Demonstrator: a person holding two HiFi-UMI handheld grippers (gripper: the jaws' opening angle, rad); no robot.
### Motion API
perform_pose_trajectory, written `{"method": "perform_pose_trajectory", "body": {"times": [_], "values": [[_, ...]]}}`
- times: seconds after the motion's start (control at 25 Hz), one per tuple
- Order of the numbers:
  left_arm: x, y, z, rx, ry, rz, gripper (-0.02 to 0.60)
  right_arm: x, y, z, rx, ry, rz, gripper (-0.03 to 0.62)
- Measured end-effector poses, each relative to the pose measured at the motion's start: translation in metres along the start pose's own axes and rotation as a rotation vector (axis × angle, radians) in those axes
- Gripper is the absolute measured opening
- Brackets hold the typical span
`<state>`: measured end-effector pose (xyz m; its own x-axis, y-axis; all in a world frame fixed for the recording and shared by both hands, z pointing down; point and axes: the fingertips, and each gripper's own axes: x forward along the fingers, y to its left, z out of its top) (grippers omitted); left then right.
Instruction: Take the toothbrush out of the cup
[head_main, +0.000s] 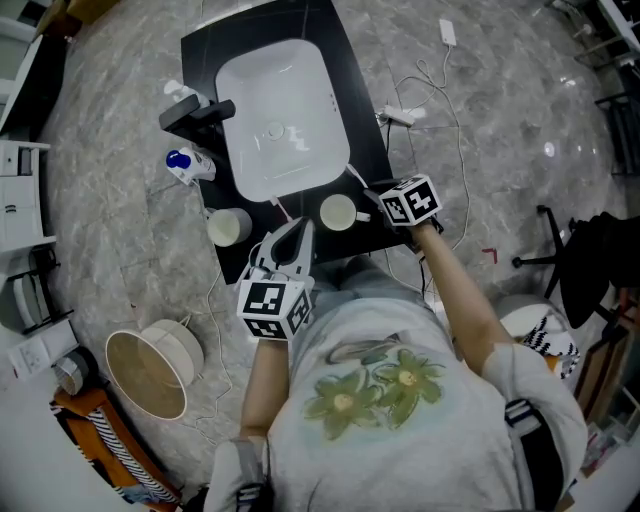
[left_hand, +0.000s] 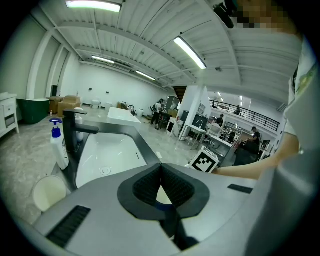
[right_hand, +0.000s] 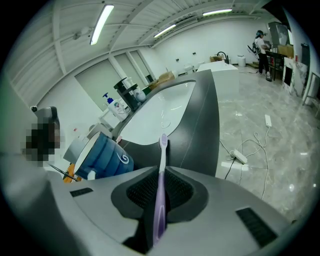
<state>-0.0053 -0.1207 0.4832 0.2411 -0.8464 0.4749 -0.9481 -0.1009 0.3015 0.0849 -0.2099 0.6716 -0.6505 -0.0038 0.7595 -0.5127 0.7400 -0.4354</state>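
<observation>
Right gripper (right_hand: 160, 175) clenches the purple toothbrush (right_hand: 161, 150) by its handle, bristle end up and clear of the blue cup (right_hand: 102, 157), which stands just beside it at the front edge of the sink (head_main: 275, 120); the lift-out looks done. Left gripper (left_hand: 161, 169) hovers before the sink, clamped shut on nothing, likely on standby; a second cup (head_main: 228, 226), black tap (head_main: 195, 112) and soap bottle (head_main: 188, 165) line the sink's left side, none blocking the brush.

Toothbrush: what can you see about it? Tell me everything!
The toothbrush is thin, pale purple and looks like plastic. The right gripper is shut on its handle, a pad on each side. Its head pokes out past the jaws toward the white sink. It is outside the blue cup beside it.
</observation>
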Motion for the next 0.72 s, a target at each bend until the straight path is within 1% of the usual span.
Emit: {"method": "perform_pose_trajectory", "body": {"times": [0.2,0.36,0.72], "values": [[0.0000,0.0001,-0.0015,-0.001,0.004,0.001,0.018,0.0017,0.0007,-0.0006,0.009,-0.009,0.012,0.063],[-0.0019,-0.0002,-0.0018,-0.001,0.005,0.002,0.018,0.0008,0.0011,-0.0001,0.009,-0.015,-0.005,0.064],[-0.0068,0.0002,-0.0073,-0.006,0.006,-0.007,0.018,0.0008,0.0064,0.0002,0.008,-0.004,-0.003,0.064]]}}
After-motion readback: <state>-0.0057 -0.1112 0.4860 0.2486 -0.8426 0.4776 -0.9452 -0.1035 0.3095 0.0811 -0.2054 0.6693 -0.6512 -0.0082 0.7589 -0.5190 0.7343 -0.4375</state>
